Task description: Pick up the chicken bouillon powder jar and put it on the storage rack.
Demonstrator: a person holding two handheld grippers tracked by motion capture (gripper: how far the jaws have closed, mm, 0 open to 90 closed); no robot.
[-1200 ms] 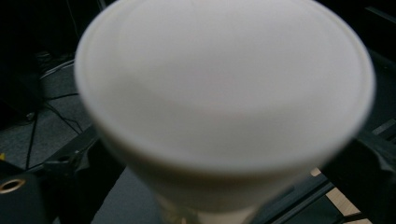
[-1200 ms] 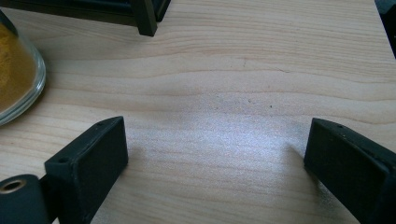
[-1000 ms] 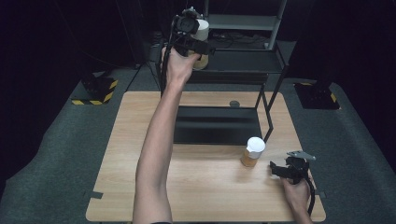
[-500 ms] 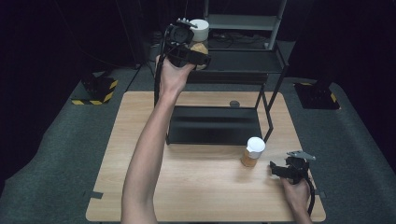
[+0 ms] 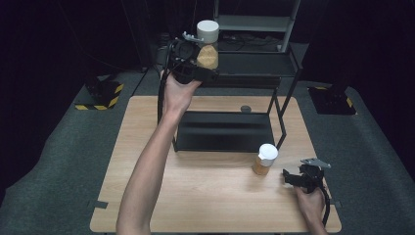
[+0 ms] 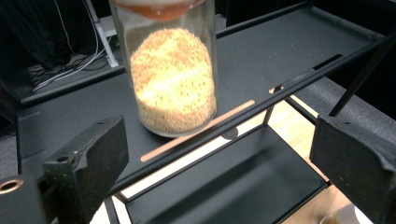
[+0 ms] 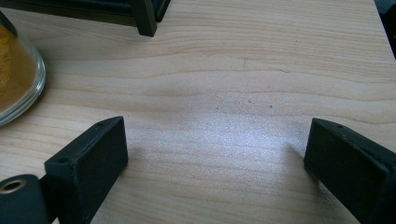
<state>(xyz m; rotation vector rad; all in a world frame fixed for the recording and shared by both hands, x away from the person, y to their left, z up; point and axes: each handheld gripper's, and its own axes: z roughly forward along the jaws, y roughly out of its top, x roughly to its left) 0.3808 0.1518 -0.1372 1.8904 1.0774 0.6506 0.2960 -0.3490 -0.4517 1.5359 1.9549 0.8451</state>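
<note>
High view looks down; gripper views close; both show rack (image 5: 254, 63).

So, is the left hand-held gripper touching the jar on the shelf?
Apart. In the left gripper view, the left hand-held gripper has its jaws wide open, and the jar stands on the shelf beyond them, with a gap showing.

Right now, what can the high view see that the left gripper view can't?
The high view alone takes in the person's left hand, the right gripper resting open on the table, and the jar's white lid. The left gripper view alone shows the yellow grains up close between open jaws. Both share the grain jar on the black shelf.
</note>
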